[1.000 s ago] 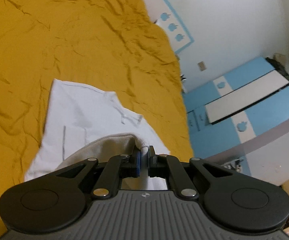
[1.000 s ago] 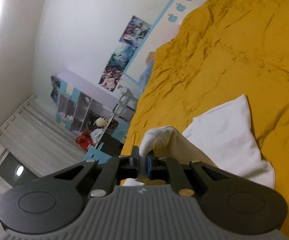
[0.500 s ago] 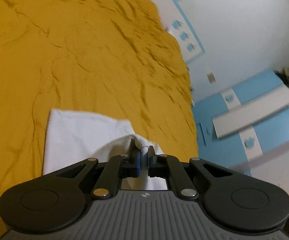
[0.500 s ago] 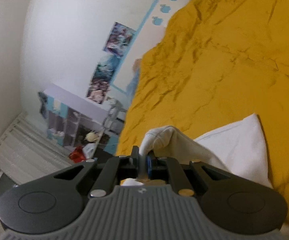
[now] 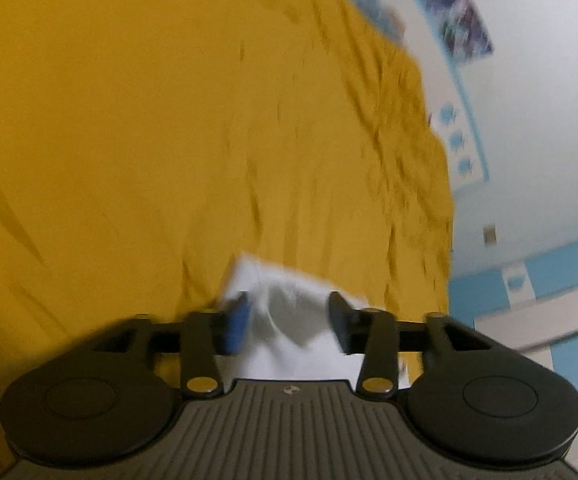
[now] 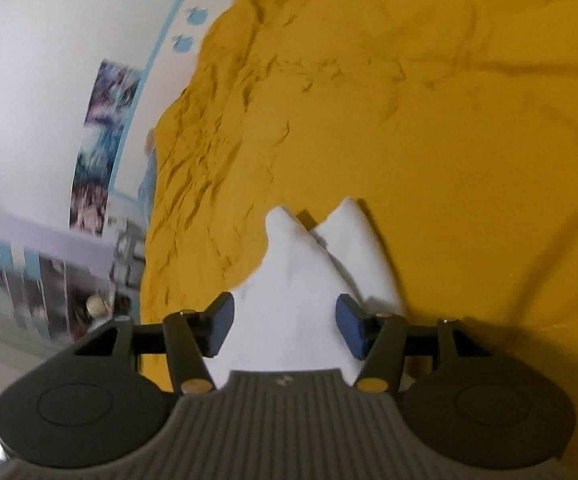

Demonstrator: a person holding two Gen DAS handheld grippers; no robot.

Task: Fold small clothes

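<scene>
On the yellow bedspread (image 6: 429, 128), close to its near edge and toward the side that runs along the wall, lies the small white garment (image 6: 309, 276). Two of its corners poke up side by side like little peaks, one layer laid over the other. The right gripper (image 6: 285, 324) hangs low over the nearer part of it, its jaws opening, and the cloth passes between the blue pads (image 6: 351, 330) without either one pressing on it. The left gripper (image 5: 287, 322) is doing the same at its end: jaws opening, white fabric bunched loosely in the gap, though that view is smeared and I can't make out the fold line there.

To my eye this is the letting-go at the end of a fold. Doing it well means spreading both sets of jaws fully before drawing back, and backing out low along the bedspread so no pad snags the top layer and drags it open. The two peaked corners don't quite match, so a light nudge to square them might be worth it before the next fold.
</scene>
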